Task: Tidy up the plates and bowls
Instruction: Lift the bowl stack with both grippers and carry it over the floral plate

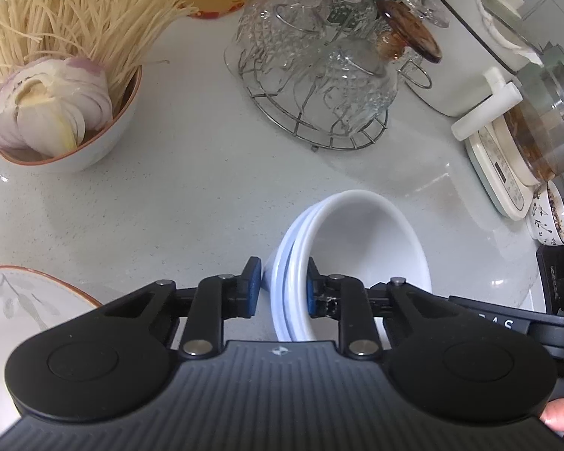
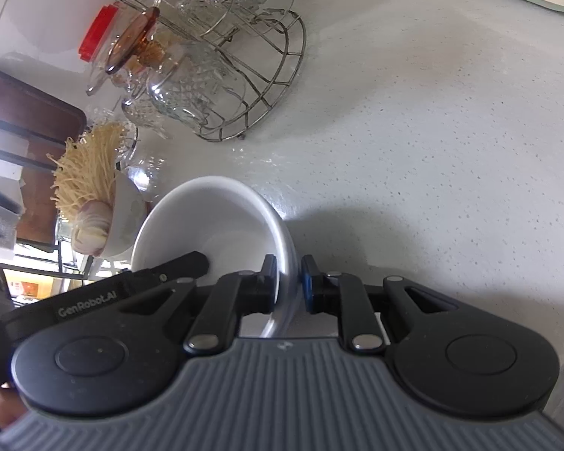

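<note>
A stack of plain white bowls (image 1: 361,240) is held tilted above the pale countertop. My left gripper (image 1: 282,285) is shut on the rim of the stack at one side. My right gripper (image 2: 287,282) is shut on the rim of the same white bowls (image 2: 206,218) at the other side; the left gripper's finger shows inside the top bowl there. A white plate with a brown rim and leaf pattern (image 1: 26,300) lies at the lower left of the left wrist view.
A brown-rimmed bowl with sliced onion and dry noodles (image 1: 71,112) stands at the left. A wire rack of glass cups (image 1: 319,75) stands at the back. A kettle on a cream base (image 1: 526,143), a white pot (image 1: 470,37) and a small patterned dish (image 1: 549,218) are at the right.
</note>
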### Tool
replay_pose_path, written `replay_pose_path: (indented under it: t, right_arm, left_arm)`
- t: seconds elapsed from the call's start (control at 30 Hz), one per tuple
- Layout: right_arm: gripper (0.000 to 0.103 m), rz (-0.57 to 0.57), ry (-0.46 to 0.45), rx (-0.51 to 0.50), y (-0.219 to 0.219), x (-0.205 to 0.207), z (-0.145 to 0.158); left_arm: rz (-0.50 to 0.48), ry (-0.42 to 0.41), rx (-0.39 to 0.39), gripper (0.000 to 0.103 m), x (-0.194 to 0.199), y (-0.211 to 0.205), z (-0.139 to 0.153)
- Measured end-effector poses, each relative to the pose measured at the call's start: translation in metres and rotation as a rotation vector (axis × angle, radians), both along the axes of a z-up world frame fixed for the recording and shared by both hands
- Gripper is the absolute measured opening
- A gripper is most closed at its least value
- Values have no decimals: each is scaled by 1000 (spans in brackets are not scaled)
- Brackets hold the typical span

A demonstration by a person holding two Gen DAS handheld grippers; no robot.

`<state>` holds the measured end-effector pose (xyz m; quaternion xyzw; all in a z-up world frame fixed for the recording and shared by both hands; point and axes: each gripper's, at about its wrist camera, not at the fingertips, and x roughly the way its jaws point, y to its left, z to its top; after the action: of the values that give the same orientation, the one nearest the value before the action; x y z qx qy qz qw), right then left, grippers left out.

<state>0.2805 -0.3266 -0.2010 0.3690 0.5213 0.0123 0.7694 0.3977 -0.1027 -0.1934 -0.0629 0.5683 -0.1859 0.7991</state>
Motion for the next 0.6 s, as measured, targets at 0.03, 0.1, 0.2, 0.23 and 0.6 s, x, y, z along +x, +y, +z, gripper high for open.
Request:
replay_pose_path:
  t: [0.03,0.1,0.2,0.23,0.6]
  right_arm:
    - [17,-1,0,-3,0,-1,1]
    - [17,-5,-4,-6,-1,-4,3]
    - [17,-22,-8,6,-2,-8,6]
    - [17,-26,-11,8,-1,-9,7]
    - [17,-19,-76,-34,3,-19,42]
  left_arm:
    - [-2,-1,-1,26,-1,0,1]
    - [-4,-3,-7,26,-3,0,3]
    - [-12,-15,-12,26,-7,1,8]
    - [-16,-21,-12,26,-8,1,11]
    - [-34,-60,-49,26,-19,11,43]
